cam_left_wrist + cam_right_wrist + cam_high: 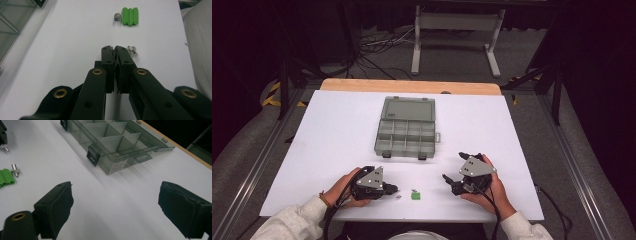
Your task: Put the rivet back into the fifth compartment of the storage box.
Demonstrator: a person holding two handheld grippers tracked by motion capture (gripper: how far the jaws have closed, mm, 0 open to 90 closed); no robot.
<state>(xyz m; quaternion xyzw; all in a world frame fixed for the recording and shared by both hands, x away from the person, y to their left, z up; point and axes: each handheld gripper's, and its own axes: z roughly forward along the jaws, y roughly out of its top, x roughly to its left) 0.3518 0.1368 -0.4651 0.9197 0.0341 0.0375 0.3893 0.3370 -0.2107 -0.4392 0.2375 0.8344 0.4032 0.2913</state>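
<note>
Left gripper (114,49) jaws pressed together, empty; silver stud (132,51) touches its right tip at frame centre. Right gripper (115,202) spread over bare table (105,202).

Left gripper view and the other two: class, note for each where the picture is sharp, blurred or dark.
Left gripper view: green block sharp, near arms blurred. Right gripper view: box clear, its near jaws soft. High view: white table bright, surroundings dark.
</note>
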